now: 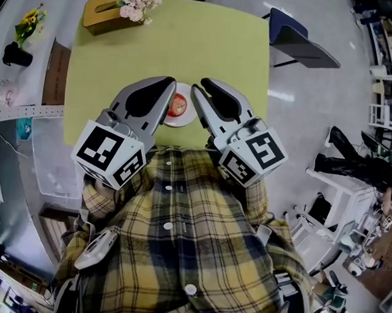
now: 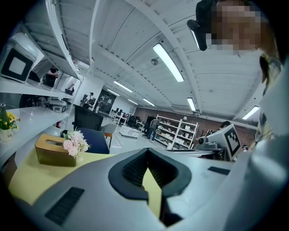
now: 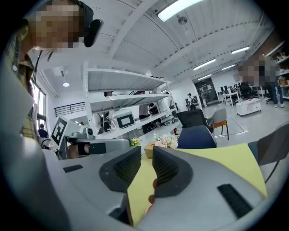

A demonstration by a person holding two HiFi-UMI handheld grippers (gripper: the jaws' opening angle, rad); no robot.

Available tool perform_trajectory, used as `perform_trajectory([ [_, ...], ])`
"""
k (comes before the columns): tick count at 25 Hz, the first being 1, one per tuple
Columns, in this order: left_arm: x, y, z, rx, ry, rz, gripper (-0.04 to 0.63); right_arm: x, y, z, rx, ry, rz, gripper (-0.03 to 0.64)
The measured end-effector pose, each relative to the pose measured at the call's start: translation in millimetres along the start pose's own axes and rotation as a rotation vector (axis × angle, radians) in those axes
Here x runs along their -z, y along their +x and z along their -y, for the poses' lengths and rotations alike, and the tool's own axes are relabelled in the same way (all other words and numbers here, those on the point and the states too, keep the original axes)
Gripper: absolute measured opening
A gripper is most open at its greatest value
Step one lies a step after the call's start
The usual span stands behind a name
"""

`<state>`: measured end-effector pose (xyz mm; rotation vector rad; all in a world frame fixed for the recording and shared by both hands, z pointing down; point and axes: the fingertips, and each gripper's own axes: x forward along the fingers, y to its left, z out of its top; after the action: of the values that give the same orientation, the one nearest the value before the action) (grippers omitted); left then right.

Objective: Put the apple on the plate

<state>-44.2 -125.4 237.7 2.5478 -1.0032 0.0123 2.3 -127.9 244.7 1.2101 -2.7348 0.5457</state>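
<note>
Right jaws: on my right gripper (image 3: 145, 159) the two ribbed pads stand a narrow gap apart. Nothing is pinched between them, and I see yellow tabletop through the slot.
Left jaws: my left gripper (image 2: 147, 153) has its tips pressed together. Only a small wedge of gap shows behind them, with nothing in it.
Apple, axis: the apple (image 1: 178, 106) reads as round from the head view. I cannot make out a long axis, nor which way the stem end points.
Apple, look: it is red-orange with a paler streak across the top. Its left edge is hidden behind my left gripper's tip. In the right gripper view only slivers of red show, low beside the right-hand jaw.
Apple, place: it sits on the plate (image 1: 182, 121), touched by neither gripper.
Plate: small, white and round, it lies near the table edge closest to me.
Grippers: in the head view both come in from my side. Their tips flank the apple, left of it and right of it.
Table: the yellow-green top (image 1: 207, 49) is bare around the plate.
Far corner: a brown tissue box (image 1: 102, 12) has pale pink flowers (image 1: 139, 2) just beside it.
Beyond: a blue chair (image 1: 298, 40) stands off the table's far right corner.
</note>
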Motion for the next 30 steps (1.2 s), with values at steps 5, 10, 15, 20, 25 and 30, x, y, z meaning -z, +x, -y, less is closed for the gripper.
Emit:
perform_trajectory([
  [5, -4.1, 2.2, 1.1, -0.002, 0.011, 0.009, 0.008, -5.4, -4.3, 6.4, 0.033, -0.014, 0.013, 0.017],
  [10, -2.9, 2.4, -0.4, -0.006, 0.011, 0.011, 0.008, -3.0, -4.9, 10.3, 0.044, -0.011, 0.007, -0.003],
  [15, -2.0, 4.9, -4.3, -0.012, 0.007, 0.01, 0.008, 2.2, -0.3, 15.2, 0.046, -0.017, -0.026, -0.003],
  [20, -1.9, 6.0, -6.1, -0.021, 0.007, 0.01, 0.008, 6.2, 3.5, 15.7, 0.028, -0.022, -0.05, -0.003],
  [25, -0.7, 5.0, -8.6, -0.03, 0.006, 0.013, 0.008, 8.3, 7.4, 16.4, 0.015, -0.027, -0.062, -0.003],
  [30, -0.7, 1.4, -11.0, -0.043, 0.004, 0.017, 0.008, 9.7, 8.9, 15.7, 0.014, -0.018, -0.068, -0.003],
])
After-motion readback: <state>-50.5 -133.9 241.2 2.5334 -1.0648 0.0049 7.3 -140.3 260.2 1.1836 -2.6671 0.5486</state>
